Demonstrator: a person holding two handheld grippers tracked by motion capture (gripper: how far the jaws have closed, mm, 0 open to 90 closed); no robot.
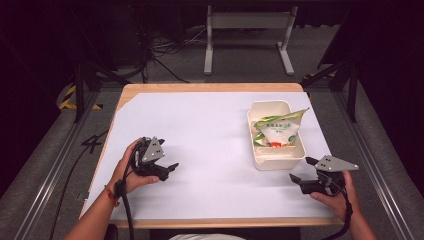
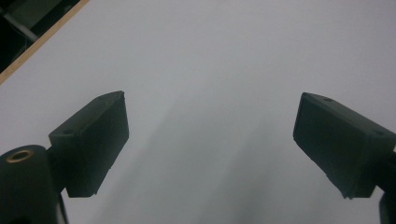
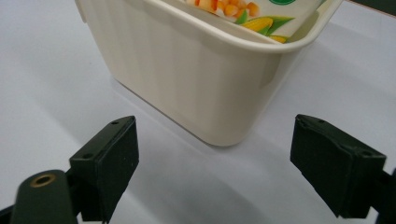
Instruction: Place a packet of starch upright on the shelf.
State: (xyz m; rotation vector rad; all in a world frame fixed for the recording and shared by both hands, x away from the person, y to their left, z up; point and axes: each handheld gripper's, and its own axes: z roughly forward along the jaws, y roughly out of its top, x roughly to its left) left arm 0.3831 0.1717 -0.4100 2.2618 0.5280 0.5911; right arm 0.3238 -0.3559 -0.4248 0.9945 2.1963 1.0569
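Note:
A cream plastic bin (image 1: pixel 278 159) stands on the right half of the white table top, and a white and green snack bag (image 1: pixel 278 131) printed with corn lies tilted inside it. My right gripper (image 1: pixel 303 170) rests open on the table just below the bin's near right corner, jaws wide apart and empty. In the right gripper view the bin (image 3: pixel 196 79) looms close ahead of the right gripper (image 3: pixel 215 163), with the bag (image 3: pixel 261 18) showing over its rim. My left gripper (image 1: pixel 170 169) lies open at the table's left front, and in the left gripper view the left gripper (image 2: pixel 210 135) faces bare white surface.
The white sheet (image 1: pixel 210 130) covers a wooden table whose edge (image 1: pixel 210 87) shows at the back and front. Beyond the table stand a grey metal frame (image 1: pixel 247 30) and cables on the floor. Metal rails (image 1: pixel 60 150) run along both sides.

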